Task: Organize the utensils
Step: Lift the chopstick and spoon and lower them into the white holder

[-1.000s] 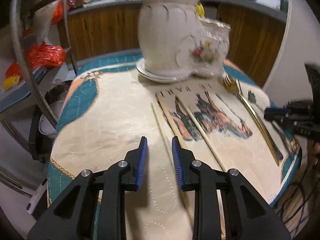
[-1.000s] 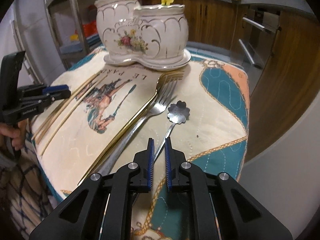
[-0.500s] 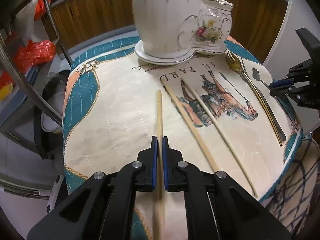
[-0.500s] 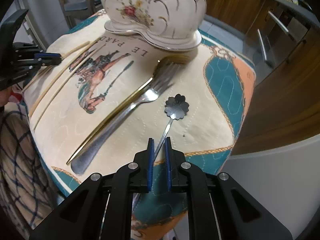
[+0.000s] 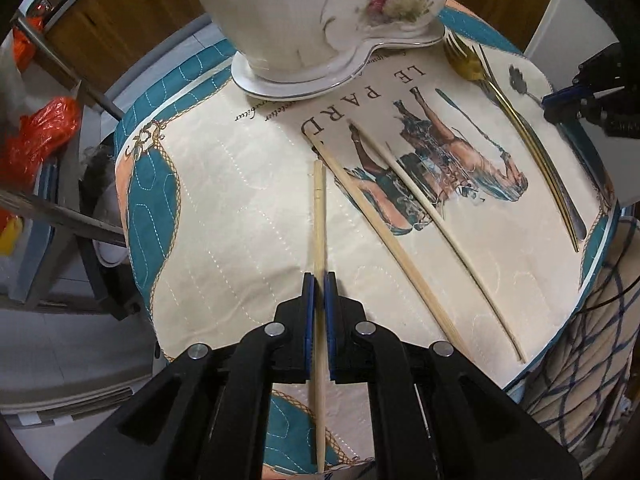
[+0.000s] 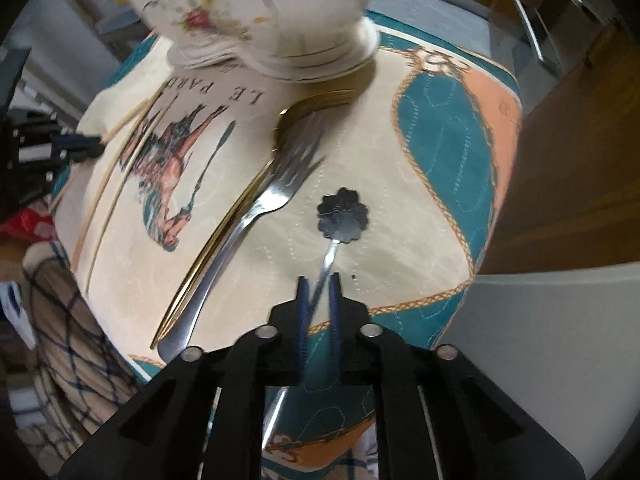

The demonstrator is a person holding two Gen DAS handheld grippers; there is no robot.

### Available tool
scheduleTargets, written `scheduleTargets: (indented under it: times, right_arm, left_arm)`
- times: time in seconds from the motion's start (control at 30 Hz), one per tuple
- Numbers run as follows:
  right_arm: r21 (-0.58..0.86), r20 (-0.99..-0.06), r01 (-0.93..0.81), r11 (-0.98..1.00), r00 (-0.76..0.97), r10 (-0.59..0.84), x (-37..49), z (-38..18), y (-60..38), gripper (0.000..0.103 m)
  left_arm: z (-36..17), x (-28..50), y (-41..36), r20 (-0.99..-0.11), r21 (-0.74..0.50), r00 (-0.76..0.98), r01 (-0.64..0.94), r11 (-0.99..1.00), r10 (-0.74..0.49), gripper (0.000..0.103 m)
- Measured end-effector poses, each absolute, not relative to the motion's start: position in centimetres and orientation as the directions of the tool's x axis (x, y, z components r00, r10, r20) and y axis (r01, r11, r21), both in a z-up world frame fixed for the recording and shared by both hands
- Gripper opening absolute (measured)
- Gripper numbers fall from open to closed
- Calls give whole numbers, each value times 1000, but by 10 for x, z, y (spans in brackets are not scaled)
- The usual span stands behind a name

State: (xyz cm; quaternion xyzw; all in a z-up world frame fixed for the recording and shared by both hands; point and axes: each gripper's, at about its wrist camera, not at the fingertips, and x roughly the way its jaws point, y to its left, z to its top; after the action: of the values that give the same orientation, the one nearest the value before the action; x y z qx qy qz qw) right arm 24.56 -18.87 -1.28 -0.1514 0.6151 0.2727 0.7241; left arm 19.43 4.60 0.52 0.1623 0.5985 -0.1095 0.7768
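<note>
Gripping a chopstick (image 5: pixel 319 220) between clenched jaws, the left gripper (image 5: pixel 319 280) is now carrying it clear of the cloth, where half a second ago it was only closing on it; one stick is in hand for the holder. On the other side the right gripper (image 6: pixel 319 284) is straddling the handle of the flower spoon (image 6: pixel 343 213), its jaws a little wider than before, and whether they are pinching the handle cannot be told. Further out, two more chopsticks (image 5: pixel 384 236) are lying slantwise on the tablecloth (image 5: pixel 240 200), with a gold fork (image 5: pixel 516 120) and a steel fork (image 6: pixel 256 216) side by side. Beyond them the ceramic holder (image 5: pixel 304 20) is crowding the far edge, its rim out of view. Open cloth is lying to the left, though the table edge is dropping away near both grippers.
</note>
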Motion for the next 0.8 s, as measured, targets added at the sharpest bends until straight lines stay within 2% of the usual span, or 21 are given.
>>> scheduleTargets:
  times: [0.17, 0.33, 0.6, 0.8]
  right_arm:
    - [212, -935, -525, 824, 137, 327, 248, -11, -207, 4]
    - [319, -874, -482, 816, 184, 450, 247, -2, -225, 4]
    - [397, -743, -494, 774, 321, 587, 239, 25, -240, 4]
    - [493, -591, -492, 717, 416, 691, 238, 40, -242, 4]
  left_arm:
    - [8, 189, 56, -947, 102, 320, 316, 943, -5, 5]
    - [29, 182, 80, -892, 24, 445, 219, 975, -78, 5]
    - [74, 161, 95, -692, -123, 696, 146, 982, -190, 5]
    - [93, 159, 96, -532, -230, 812, 133, 964, -239, 5]
